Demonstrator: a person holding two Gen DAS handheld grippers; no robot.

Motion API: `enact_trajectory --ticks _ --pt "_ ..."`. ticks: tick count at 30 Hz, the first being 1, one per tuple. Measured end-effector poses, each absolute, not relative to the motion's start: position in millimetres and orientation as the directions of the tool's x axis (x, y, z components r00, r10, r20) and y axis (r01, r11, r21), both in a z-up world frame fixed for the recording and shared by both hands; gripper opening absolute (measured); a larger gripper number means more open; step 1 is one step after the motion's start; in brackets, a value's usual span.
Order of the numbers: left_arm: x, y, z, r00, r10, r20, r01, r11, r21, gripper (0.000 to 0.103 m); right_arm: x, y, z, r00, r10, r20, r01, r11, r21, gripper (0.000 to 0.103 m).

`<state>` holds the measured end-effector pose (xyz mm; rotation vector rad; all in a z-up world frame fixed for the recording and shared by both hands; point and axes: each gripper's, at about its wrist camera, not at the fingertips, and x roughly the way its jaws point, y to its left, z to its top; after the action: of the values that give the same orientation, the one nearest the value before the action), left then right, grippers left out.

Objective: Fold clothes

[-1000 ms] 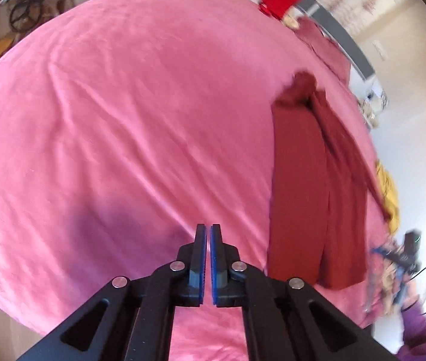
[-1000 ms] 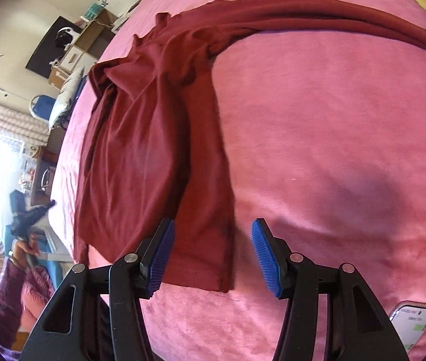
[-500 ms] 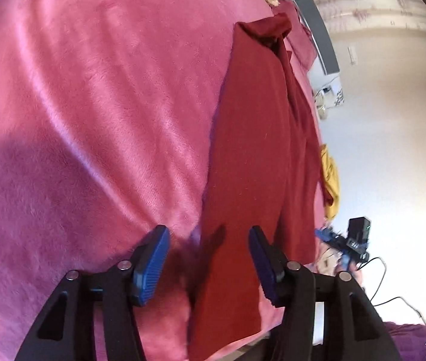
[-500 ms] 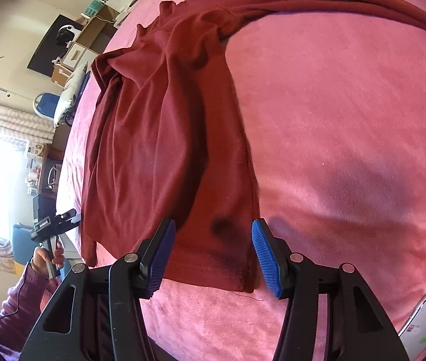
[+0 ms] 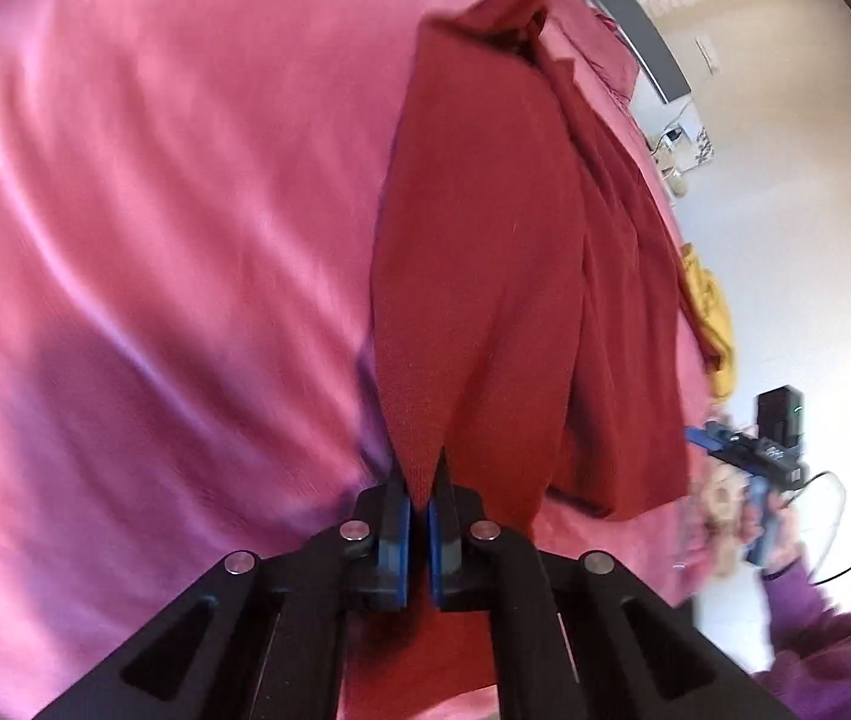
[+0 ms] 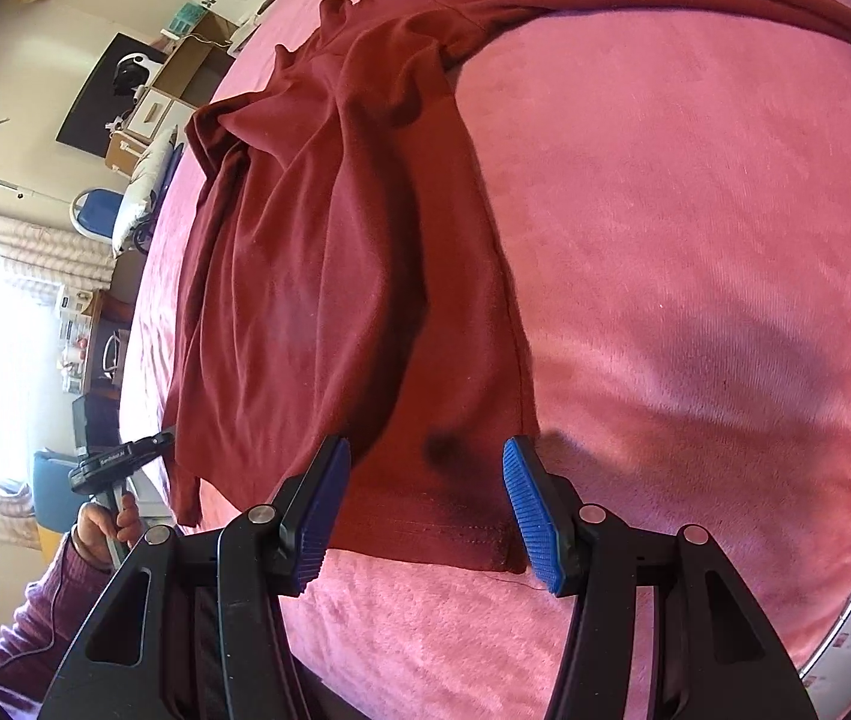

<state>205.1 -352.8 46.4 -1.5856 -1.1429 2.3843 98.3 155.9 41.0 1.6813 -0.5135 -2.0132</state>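
A dark red long-sleeved garment [image 5: 485, 240] lies lengthwise on the pink bedcover [image 5: 155, 240]. My left gripper [image 5: 419, 480] is shut on a near hem corner of it, and the cloth rises in a taut peak from the jaws. In the right wrist view the same garment [image 6: 335, 270] spreads away from me, one sleeve trailing along the top. My right gripper [image 6: 425, 462] hovers open just over the stitched hem [image 6: 455, 540], a blue pad [image 6: 536, 516] on either side of the hem's right corner. The left gripper [image 6: 119, 459], held by a hand, shows at the garment's left corner.
A yellow cloth [image 5: 707, 312] hangs off the bed's right edge. A pinkish garment [image 5: 593, 42] lies beyond the collar. A phone [image 6: 845, 630] rests on the cover at my lower right. Beyond the bed stand a blue chair [image 6: 95, 216] and boxes [image 6: 149, 114].
My left gripper swung over to the garment, opened, then shut on its hem corner and lifted it. The right gripper stayed open and crept closer to the hem.
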Motion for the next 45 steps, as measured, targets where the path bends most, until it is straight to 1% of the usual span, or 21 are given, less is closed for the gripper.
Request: enact_trajectory --ticks 2,5,9,12,13,15,16,21,23,25,28,30,31,32,33,35,36,37,40,42,45 --pt "205 -368 69 -0.49 0.345 -0.8 0.343 -0.767 -0.541 0.003 97 156 41 -0.145 -0.568 -0.81 0.111 -0.823 0.557 0.055" --pt "207 -430 94 -0.518 0.195 -0.833 0.412 -0.796 -0.443 0.003 96 159 42 -0.151 -0.564 -0.812 0.109 -0.826 0.553 0.055" --pt "219 -507 108 -0.508 0.019 -0.861 0.57 -0.742 -0.353 0.003 93 165 40 -0.164 -0.554 -0.816 0.092 -0.832 0.547 0.055" --pt "228 -565 118 -0.479 -0.111 -0.871 0.677 -0.678 -0.286 0.007 92 169 34 -0.167 -0.537 -0.827 0.07 -0.843 0.533 0.055" --pt "228 -569 112 -0.46 -0.132 -0.878 0.71 -0.649 -0.274 0.01 92 171 32 -0.166 -0.532 -0.83 0.06 -0.846 0.53 0.055" --pt "221 -564 99 -0.428 -0.163 -0.889 0.751 -0.612 -0.249 0.011 92 176 29 -0.165 -0.524 -0.835 0.045 -0.85 0.525 0.055" --pt "209 -545 95 -0.418 -0.192 -0.888 0.757 -0.614 -0.223 0.012 92 178 28 -0.166 -0.519 -0.838 0.043 -0.853 0.52 0.055" --pt "223 -512 70 -0.466 -0.253 -0.848 0.776 -0.577 -0.255 0.015 95 190 19 -0.133 -0.525 -0.84 0.031 -0.85 0.526 0.055" --pt "247 -526 67 -0.463 -0.291 -0.837 0.813 -0.516 -0.27 0.021 97 193 15 -0.124 -0.54 -0.832 0.028 -0.841 0.541 0.055" --pt "268 -537 71 -0.478 -0.307 -0.823 0.835 -0.449 -0.318 0.024 98 192 14 -0.119 -0.551 -0.826 0.031 -0.834 0.551 0.057" --pt "283 -542 77 -0.482 -0.335 -0.81 0.849 -0.407 -0.337 0.026 99 188 14 -0.112 -0.562 -0.819 0.053 -0.827 0.56 0.06" --pt "286 -542 85 -0.503 -0.339 -0.795 0.837 -0.42 -0.35 0.027 100 184 15 -0.108 -0.564 -0.818 0.072 -0.826 0.56 0.061" --pt "286 -544 81 -0.519 -0.29 -0.804 0.827 -0.408 -0.387 0.031 101 181 15 -0.106 -0.565 -0.818 0.082 -0.825 0.559 0.061" --pt "285 -547 77 -0.536 -0.237 -0.81 0.816 -0.393 -0.425 0.032 102 178 15 -0.104 -0.565 -0.818 0.092 -0.825 0.558 0.061" --pt "285 -549 65 -0.577 -0.151 -0.803 0.79 -0.353 -0.501 0.032 102 177 15 -0.102 -0.561 -0.821 0.098 -0.827 0.553 0.061" --pt "285 -554 41 -0.658 0.02 -0.753 0.727 -0.246 -0.641 0.032 103 174 14 -0.101 -0.547 -0.831 0.106 -0.836 0.538 0.061" --pt "292 -554 42 -0.67 -0.014 -0.743 0.726 -0.226 -0.65 0.032 103 173 14 -0.101 -0.54 -0.835 0.111 -0.841 0.53 0.06" --pt "303 -552 48 -0.688 -0.082 -0.721 0.719 -0.207 -0.663 0.032 104 172 13 -0.1 -0.533 -0.84 0.115 -0.845 0.523 0.052" --pt "298 -527 58 -0.677 -0.119 -0.726 0.722 -0.302 -0.623 0.032 105 169 12 -0.099 -0.512 -0.853 0.128 -0.857 0.499 0.037" --pt "260 -485 63 -0.651 -0.055 -0.757 0.665 -0.522 -0.533 0.032 106 167 11 -0.098 -0.498 -0.862 0.136 -0.865 0.484 0.032" --pt "205 -419 54 -0.632 0.159 -0.759 0.476 -0.693 -0.541 0.032 107 164 10 -0.098 -0.476 -0.874 0.149 -0.875 0.46 0.03"
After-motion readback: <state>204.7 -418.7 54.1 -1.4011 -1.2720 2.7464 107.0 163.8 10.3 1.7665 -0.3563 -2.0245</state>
